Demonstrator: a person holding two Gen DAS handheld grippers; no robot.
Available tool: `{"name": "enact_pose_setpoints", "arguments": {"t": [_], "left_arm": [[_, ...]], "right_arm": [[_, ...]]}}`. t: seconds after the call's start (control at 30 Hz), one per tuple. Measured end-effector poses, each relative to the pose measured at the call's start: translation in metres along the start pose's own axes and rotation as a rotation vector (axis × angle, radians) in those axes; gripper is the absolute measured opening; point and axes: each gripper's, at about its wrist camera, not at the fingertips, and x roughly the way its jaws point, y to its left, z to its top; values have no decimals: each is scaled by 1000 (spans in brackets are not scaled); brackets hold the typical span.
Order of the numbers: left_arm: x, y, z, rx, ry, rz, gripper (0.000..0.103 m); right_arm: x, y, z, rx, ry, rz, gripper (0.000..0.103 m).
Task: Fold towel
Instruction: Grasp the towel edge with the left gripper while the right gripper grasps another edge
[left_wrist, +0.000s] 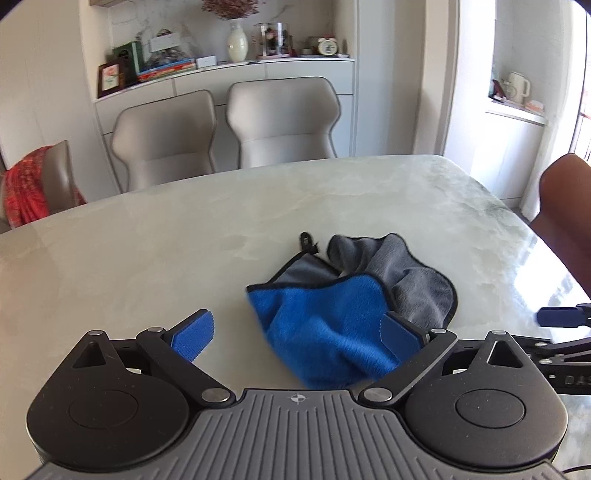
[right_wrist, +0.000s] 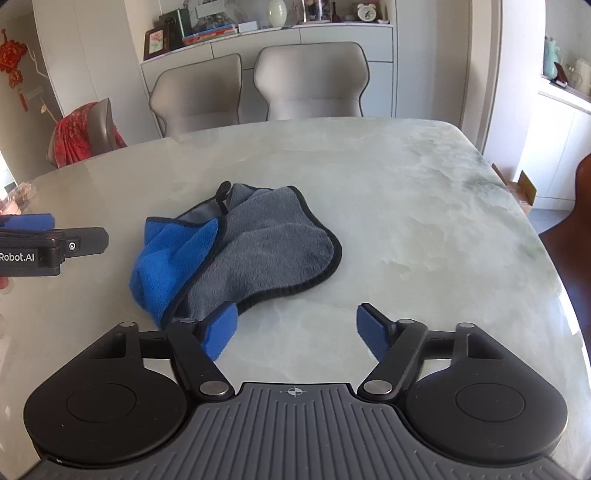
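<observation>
Here, the crumpled blue-and-grey microfibre towel with black edging (left_wrist: 347, 306) lies bunched on the pale marble-patterned tabletop (left_wrist: 147, 251), and neither view shows how its layers are tucked beneath the heap. In the left wrist view the left gripper (left_wrist: 297, 334) has its blue-padded fingers (left_wrist: 194, 332) spread wide, with nothing between them; the right-hand pad overlaps the towel's blue near side, though whether it touches the cloth or hovers just above it cannot be told. The near edge of the towel is cut off behind that gripper's grey ribbed body. At the right rim of this view only a blue pad and black linkage of the right gripper (left_wrist: 561, 317) show, too little there to read its opening. The right wrist view settles it: the right gripper (right_wrist: 297, 326) has its fingers held well apart, the left pad just at the towel's near grey hem, contact again uncertain. This view shows mostly the towel's (right_wrist: 236, 251) grey face with the blue side folded to the left, and a small black hanging loop (right_wrist: 222, 192) at the far corner. The left gripper (right_wrist: 48, 240) appears only as a side-on black bar at the left edge, so its spread is unreadable from here. Two beige upholstered chairs (right_wrist: 258, 88) stand beyond the far table edge.
</observation>
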Motion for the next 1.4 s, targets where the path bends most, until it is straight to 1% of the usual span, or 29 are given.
{"name": "enact_pose_setpoints", "arguments": {"t": [0.13, 0.37, 0.47, 0.6, 0.63, 0.7, 1.0, 1.1, 1.13, 1.23, 1.37, 1.4], "left_arm": [[24, -7, 12, 7, 26, -24, 98], [55, -21, 20, 4, 70, -51, 97], [65, -26, 20, 21, 83, -63, 97], [78, -36, 22, 47, 103, -69, 95], [81, -38, 22, 49, 110, -69, 93], [89, -41, 23, 52, 131, -65, 92], [103, -49, 22, 61, 155, -35, 92], [106, -51, 22, 65, 164, -29, 90], [107, -51, 21, 63, 168, -30, 87], [111, -49, 21, 53, 182, -36, 83], [115, -49, 20, 50, 191, -38, 81], [115, -49, 19, 51, 189, -38, 79]], "right_arm": [[24, -8, 14, 32, 21, 7, 67], [56, -14, 28, 19, 36, -5, 67], [69, -16, 30, 9, 43, -14, 67], [81, -20, 30, -2, 54, -32, 60], [84, -21, 30, -2, 57, -32, 60], [88, -23, 31, 2, 59, -26, 59], [104, -28, 35, 14, 72, -22, 59], [108, -28, 35, 14, 77, -10, 59], [110, -28, 35, 12, 81, -10, 59], [113, -28, 35, 14, 79, -10, 61], [115, -28, 36, 13, 73, -5, 62], [115, -28, 36, 7, 71, -6, 62]]}}
